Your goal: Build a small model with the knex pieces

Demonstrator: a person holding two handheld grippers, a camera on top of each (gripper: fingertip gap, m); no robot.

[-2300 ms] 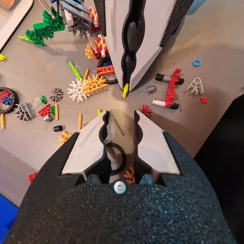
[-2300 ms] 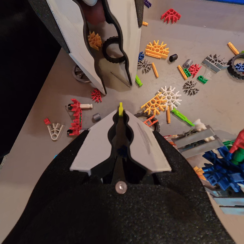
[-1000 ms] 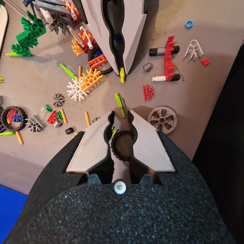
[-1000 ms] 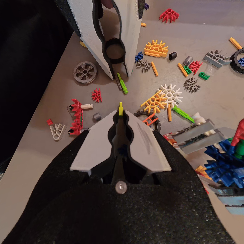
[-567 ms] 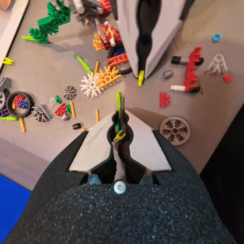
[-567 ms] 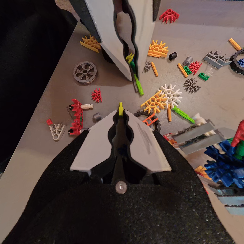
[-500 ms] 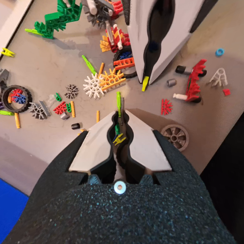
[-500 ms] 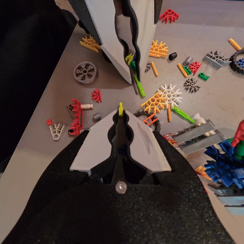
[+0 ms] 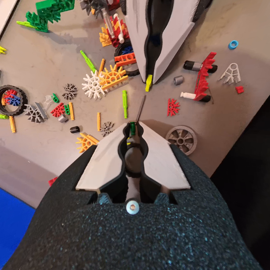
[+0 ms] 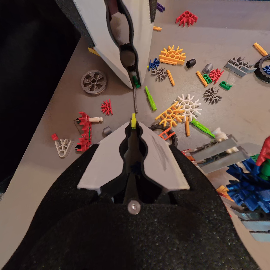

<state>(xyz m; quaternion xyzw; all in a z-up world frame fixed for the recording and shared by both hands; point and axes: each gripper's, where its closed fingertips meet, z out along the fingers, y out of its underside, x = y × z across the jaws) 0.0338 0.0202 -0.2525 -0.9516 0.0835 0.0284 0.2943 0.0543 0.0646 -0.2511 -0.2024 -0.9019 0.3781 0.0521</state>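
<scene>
My left gripper is shut on a short dark green rod at its tips, low over the grey table. A thin grey rod sticks out from the tips; whether it is gripped I cannot tell. A black tyre shows in the gap between the fingers. A lime rod lies just ahead. My right gripper is shut on a yellow-green rod, facing the left gripper tip to tip. In the left wrist view the right gripper is at the top.
A grey spoked wheel lies by the table's right edge. Loose connectors, rods and a second tyre litter the left. White and yellow connectors lie ahead, a red assembly to the right, a built model beyond. The tips of one gripper are about 6 cm away from the tips of the other. It is some 6 cm from my left tips to the grey spoked wheel. Seen from the right wrist view as well.
My left gripper, open around the black tyre a second ago, has closed on the dark green rod and drawn back. The lime rod now lies free ahead. The right gripper still holds its rod.
</scene>
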